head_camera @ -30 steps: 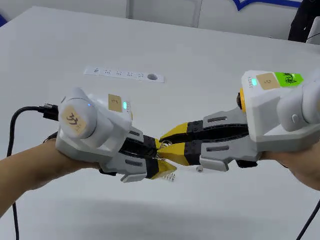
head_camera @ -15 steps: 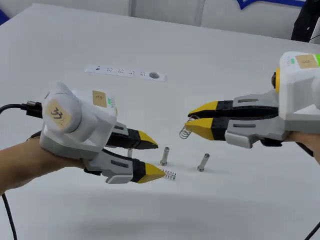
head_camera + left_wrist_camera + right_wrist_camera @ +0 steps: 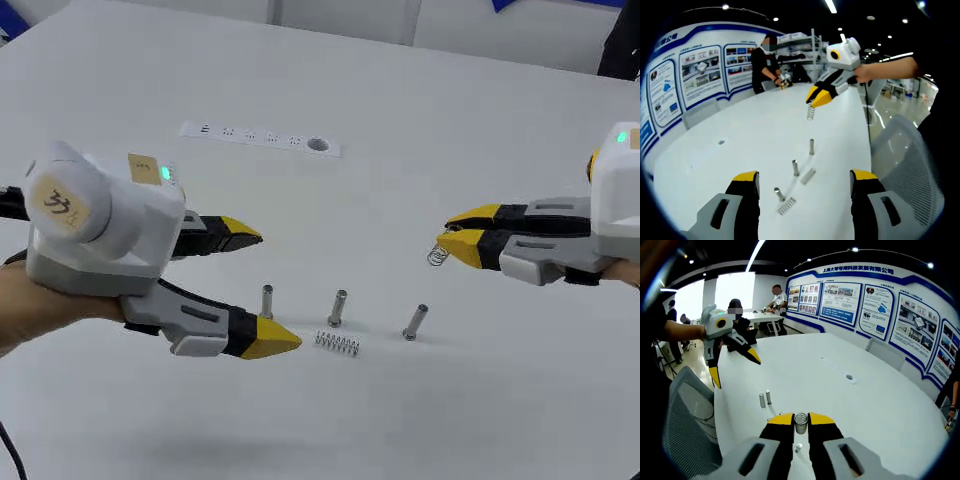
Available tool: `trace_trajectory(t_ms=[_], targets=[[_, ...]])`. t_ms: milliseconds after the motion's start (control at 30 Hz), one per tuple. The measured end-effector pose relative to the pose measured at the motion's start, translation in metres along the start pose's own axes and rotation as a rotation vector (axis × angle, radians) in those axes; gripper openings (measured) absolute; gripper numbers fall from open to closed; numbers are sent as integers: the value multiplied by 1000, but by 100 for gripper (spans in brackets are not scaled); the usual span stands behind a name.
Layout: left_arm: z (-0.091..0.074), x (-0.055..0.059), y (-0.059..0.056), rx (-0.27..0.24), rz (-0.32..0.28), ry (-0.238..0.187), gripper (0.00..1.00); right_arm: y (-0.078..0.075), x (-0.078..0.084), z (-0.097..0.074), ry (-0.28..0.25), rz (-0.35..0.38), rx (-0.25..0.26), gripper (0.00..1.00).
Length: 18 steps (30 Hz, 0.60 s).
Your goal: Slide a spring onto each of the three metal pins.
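Observation:
Three short metal pins (image 3: 267, 298) (image 3: 337, 306) (image 3: 415, 321) stand upright in a row on the white table, all bare. A loose spring (image 3: 337, 343) lies flat just in front of the middle pin. In the left gripper view a second spring (image 3: 786, 205) lies by the nearest pin (image 3: 778, 194). My left gripper (image 3: 268, 288) is open wide, left of the row, nothing between its fingers. My right gripper (image 3: 450, 235) hovers above and right of the pins, shut on a small spring (image 3: 437, 256) that hangs from its tips (image 3: 800, 422).
A white power strip (image 3: 260, 140) lies farther back on the table (image 3: 400, 120). A mesh chair (image 3: 900, 150) stands at the table's edge. People stand at another table in the background of both gripper views.
The two grippers, tip to tip a second ago, have drawn apart. The right one moved right and up with the spring; the left one opened and moved left, uncovering the pins.

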<state>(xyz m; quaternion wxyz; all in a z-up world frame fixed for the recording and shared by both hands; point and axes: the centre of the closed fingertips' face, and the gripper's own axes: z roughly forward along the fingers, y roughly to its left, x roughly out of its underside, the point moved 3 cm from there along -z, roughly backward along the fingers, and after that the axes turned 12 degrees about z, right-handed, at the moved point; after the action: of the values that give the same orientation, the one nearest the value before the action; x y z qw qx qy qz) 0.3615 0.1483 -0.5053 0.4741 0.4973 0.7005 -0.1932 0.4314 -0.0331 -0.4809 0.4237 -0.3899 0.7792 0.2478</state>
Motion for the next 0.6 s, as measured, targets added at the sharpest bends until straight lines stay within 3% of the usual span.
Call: trace_trajectory(t_ms=[133,200,433,600], targets=[[-4,12,5,-29,-46,50,87,-9,18,8,24,62,25,11],[-7,16,6,-39,-44,55,90,-12,24,11,34,80,32,11],[-14,18,10,-63,-77,41,91,-10,35,21,52,111,29,11],[-18,20,14,-90,-92,27,99,-11,42,26,75,125,30,11]])
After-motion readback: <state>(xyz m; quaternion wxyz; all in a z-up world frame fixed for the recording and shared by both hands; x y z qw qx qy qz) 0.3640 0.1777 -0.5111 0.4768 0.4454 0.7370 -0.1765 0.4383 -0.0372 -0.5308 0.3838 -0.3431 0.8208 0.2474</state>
